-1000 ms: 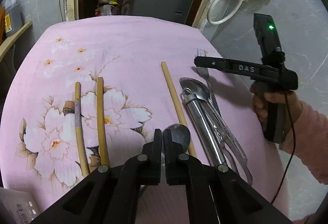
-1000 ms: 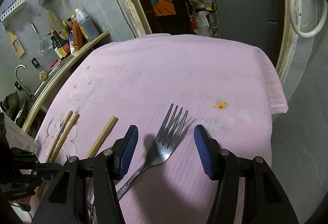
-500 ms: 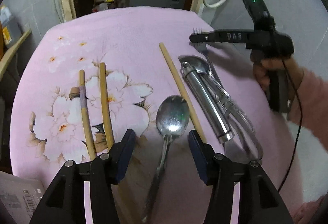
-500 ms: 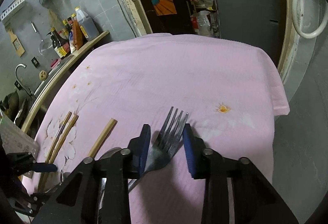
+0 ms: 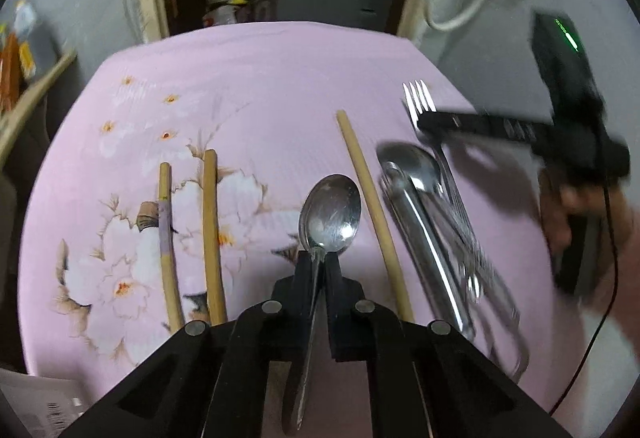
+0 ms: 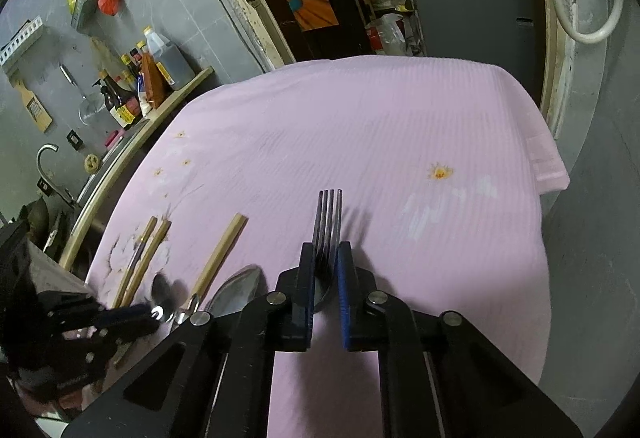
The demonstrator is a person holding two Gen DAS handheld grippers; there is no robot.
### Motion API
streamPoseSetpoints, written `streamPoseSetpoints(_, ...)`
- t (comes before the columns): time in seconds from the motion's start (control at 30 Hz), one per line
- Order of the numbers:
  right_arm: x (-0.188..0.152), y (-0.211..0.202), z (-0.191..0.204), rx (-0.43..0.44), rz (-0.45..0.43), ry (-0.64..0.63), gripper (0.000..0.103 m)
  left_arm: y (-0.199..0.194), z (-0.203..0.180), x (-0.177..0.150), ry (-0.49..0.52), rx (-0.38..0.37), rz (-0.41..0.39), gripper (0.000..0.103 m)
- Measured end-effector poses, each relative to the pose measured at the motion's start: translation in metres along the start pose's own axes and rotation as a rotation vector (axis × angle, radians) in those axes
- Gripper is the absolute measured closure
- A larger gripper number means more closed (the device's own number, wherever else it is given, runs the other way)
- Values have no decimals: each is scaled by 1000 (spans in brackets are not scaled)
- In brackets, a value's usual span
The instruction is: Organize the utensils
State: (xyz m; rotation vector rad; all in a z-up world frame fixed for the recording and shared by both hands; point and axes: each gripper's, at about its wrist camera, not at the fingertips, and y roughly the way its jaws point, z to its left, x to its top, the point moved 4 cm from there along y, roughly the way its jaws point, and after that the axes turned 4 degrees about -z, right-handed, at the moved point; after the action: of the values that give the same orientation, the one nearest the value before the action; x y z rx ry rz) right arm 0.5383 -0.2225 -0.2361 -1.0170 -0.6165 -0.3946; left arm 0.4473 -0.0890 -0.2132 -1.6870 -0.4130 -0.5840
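My left gripper (image 5: 319, 258) has just closed and now pinches the spoon (image 5: 330, 211) at its neck, bowl toward twelve o'clock. My right gripper (image 6: 324, 258) has also just closed onto the fork (image 6: 328, 215), tines pointing toward twelve o'clock.

Left wrist view: spoon (image 5: 331, 211) neck hidden between the fingers (image 5: 305, 280) of the left gripper (image 5: 319, 265); handle end cut by the bottom edge. Right gripper (image 5: 424, 123) and the hand (image 5: 560, 215) holding it motion-blurred. Steel utensil pile (image 5: 440, 234) smeared, single pieces not separable. Two chopsticks (image 5: 210, 234) run under the gripper body, near ends unseen. Right wrist view: fork (image 6: 328, 222) neck and handle covered by the gripper; only the tines show. Left gripper blurred at the lower left. Bottles (image 6: 132, 89) on the shelf: labels too small to read.
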Motion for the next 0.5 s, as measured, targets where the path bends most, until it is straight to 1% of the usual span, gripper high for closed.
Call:
streamPoseSetpoints(0.07,-3,-3,2,4,-2,4,98,3,6,4,-49,-19,-2,97)
streamPoseSetpoints(0.23,-8,-20,9,-1,-20,11,100,0,14,2,-115,-56,-7,98)
streamPoseSetpoints(0.37,-10,-36,15,-9,-45,28,100,-8,11,-7,-122,-74,-18,99)
streamPoseSetpoints(0.5,-11,-47,21,-24,-60,17,100,-13,6,-12,-101,-87,-16,100)
